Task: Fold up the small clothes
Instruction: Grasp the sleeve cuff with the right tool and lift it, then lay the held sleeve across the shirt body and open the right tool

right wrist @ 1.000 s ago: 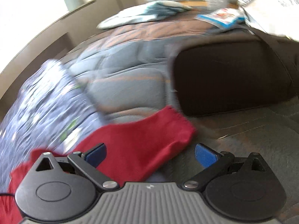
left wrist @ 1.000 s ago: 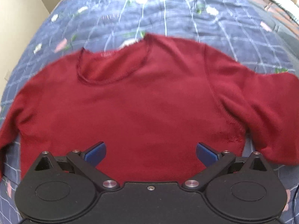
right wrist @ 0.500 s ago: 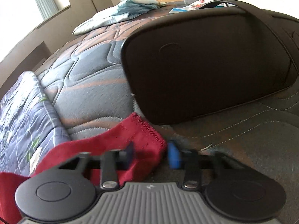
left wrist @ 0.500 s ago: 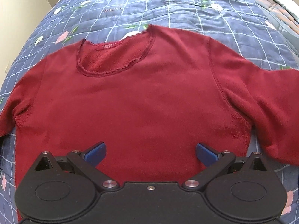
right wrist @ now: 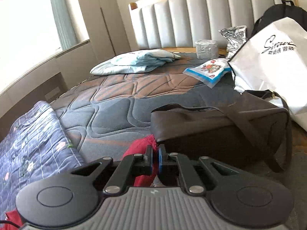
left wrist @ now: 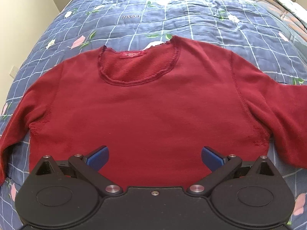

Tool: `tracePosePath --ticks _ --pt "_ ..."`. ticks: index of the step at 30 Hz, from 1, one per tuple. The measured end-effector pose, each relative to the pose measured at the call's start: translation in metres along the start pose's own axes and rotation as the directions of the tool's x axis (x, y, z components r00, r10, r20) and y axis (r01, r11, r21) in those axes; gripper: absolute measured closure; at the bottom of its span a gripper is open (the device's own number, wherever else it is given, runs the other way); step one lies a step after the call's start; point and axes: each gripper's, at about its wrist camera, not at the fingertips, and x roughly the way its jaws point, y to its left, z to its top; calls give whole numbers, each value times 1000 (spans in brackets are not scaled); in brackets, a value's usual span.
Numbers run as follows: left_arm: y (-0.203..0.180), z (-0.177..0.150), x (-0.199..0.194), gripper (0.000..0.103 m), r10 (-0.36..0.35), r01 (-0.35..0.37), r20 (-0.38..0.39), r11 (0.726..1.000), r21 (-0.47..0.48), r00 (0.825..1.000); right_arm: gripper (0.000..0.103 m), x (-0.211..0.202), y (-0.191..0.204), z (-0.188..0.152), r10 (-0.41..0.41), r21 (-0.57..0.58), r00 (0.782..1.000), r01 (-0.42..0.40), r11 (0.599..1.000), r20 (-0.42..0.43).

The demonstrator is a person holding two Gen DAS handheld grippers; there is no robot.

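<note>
A dark red sweater [left wrist: 153, 111] lies flat, front up, on a blue checked quilt [left wrist: 172, 15] with a flower print, spread over the bed. In the left wrist view its round neckline sits toward twelve o'clock, one sleeve runs off toward eight o'clock and the other toward three o'clock. The left tongs [left wrist: 155, 156] hover over the sweater's lower body with their blue pads well apart and nothing between them.

In the right wrist view the right tongs [right wrist: 155, 160] are pressed together on the sweater's sleeve cuff [right wrist: 145, 143], which bunches up between the pads and pokes out toward eleven o'clock. The red cloth hangs down below the pads. Just past the cuff, toward two o'clock, lies a dark brown bag [right wrist: 220, 130] on the bare quilted mattress [right wrist: 115, 103]. A white shopping bag [right wrist: 268, 61] leans at two o'clock, light blue folded bedding [right wrist: 138, 61] rests at twelve o'clock before the padded headboard [right wrist: 191, 15], and the quilt's edge is at nine o'clock.
</note>
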Motion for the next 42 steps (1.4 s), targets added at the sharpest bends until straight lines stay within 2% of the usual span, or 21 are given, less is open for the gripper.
tracePosePath --ticks 2,6,8,10,12,14,17,19,23,26,31,35,37,39,40,41,42 --pt "8 -1 1 1 -7 7 -4 1000 3 1000 96 -11 7 2 9 -24 1000 -9 1000 5" --pt "31 0 -6 1 -42 42 19 999 -2 999 96 -41 49 20 90 -96 993 -83 992 73" --pt "46 1 -11 1 -52 53 32 999 -10 998 96 -61 74 29 158 -111 982 -146 983 102" --pt "65 4 -18 1 -62 63 47 998 -20 997 96 -85 106 35 247 -136 961 -230 964 126" --pt "87 7 -27 1 -68 71 69 997 -35 995 96 -108 141 36 350 -172 926 -325 930 143" --pt "111 10 -34 1 -68 73 91 996 -51 994 96 -130 181 34 451 -235 882 -414 880 138" --pt "148 13 -43 1 -50 59 116 995 -80 992 96 -152 240 17 588 -321 806 -539 778 72" --pt "173 14 -47 1 -35 48 125 993 -104 992 96 -158 282 -6 661 -373 750 -616 694 -10" --pt "218 13 -50 1 5 17 134 987 -160 991 96 -160 347 -66 708 -454 679 -701 550 -192" --pt "249 8 -49 1 29 -1 133 979 -205 991 96 -155 384 -123 696 -475 640 -747 465 -326" --pt "286 -4 -39 1 61 -33 106 969 -245 993 96 -141 415 -217 620 -520 619 -772 365 -482" --pt "300 -15 -30 1 81 -57 78 962 -268 994 96 -142 423 -280 544 -565 629 -766 308 -555" --pt "304 -20 -28 1 86 -64 68 959 -278 994 95 -140 421 -298 510 -569 631 -767 296 -585" --pt "306 -24 -25 1 90 -69 62 957 -283 994 89 -143 420 -307 491 -568 629 -771 289 -603" --pt "306 -25 -24 1 91 -71 60 956 -283 994 83 -145 416 -309 490 -558 621 -778 289 -612" --pt "305 -26 -23 1 92 -72 57 956 -283 994 66 -146 413 -309 491 -550 616 -782 291 -616" --pt "303 -26 -22 1 91 -72 54 957 -281 994 54 -147 409 -307 492 -549 616 -782 295 -615"
